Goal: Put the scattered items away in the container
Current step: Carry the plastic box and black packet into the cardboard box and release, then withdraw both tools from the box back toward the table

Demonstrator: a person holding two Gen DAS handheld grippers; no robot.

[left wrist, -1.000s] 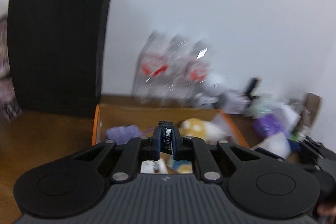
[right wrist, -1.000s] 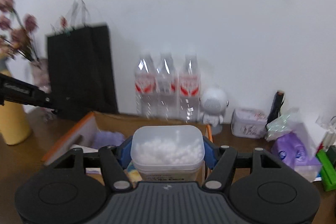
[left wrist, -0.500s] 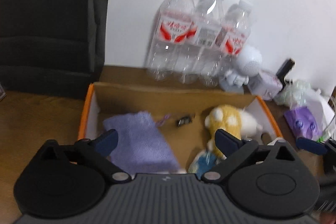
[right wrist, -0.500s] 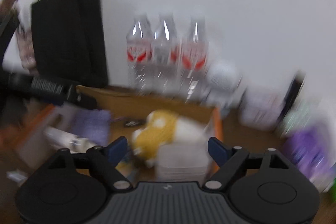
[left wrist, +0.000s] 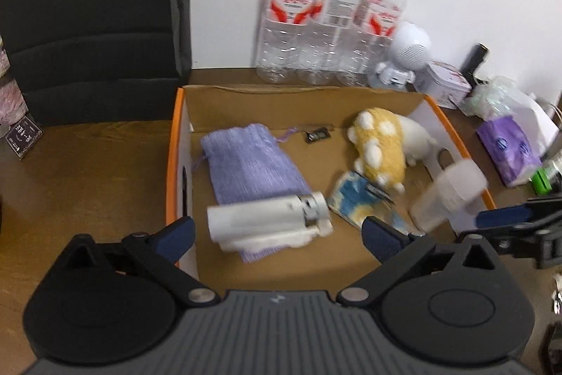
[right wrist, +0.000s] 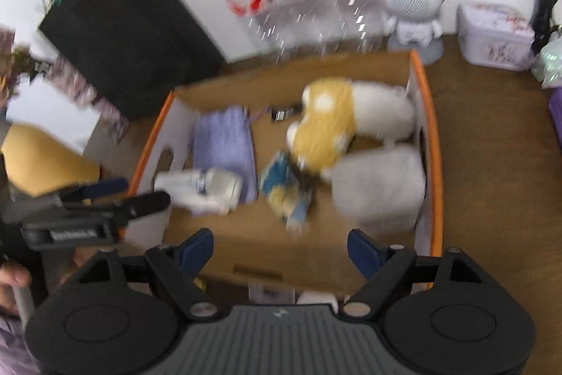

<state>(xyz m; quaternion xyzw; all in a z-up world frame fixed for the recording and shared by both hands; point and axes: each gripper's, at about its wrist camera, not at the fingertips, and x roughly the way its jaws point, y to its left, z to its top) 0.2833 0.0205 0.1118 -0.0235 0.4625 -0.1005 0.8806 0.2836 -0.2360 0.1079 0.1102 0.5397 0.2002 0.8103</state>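
Over the box: both grippers point down into it, each with nothing between its fingers.
Left gripper: jaws spread wide, just opened; hangs over the near left part of the box.
Right gripper: jaws apart, over the near right part; in the left view its blue tips show at the right rim.
Box: one cardboard box with orange edges, on a brown table.
Tub: one white plastic tub, blurred, in the near right corner of the box, just ahead of the right gripper and free of its pads.
Sachet: one small dark sachet on the box floor near the far wall, well ahead of the left gripper.
Pouch: one purple pouch, left half of the box.
Tube: one white tube lying across the pouch's near end, just ahead of the left gripper.
Plush: one yellow and white toy, far right of the box.
Packet: one blue and yellow packet, touching the plush's near side.
Bottles: three, in a row against the wall beyond the box.
Bag: one black bag, far left.
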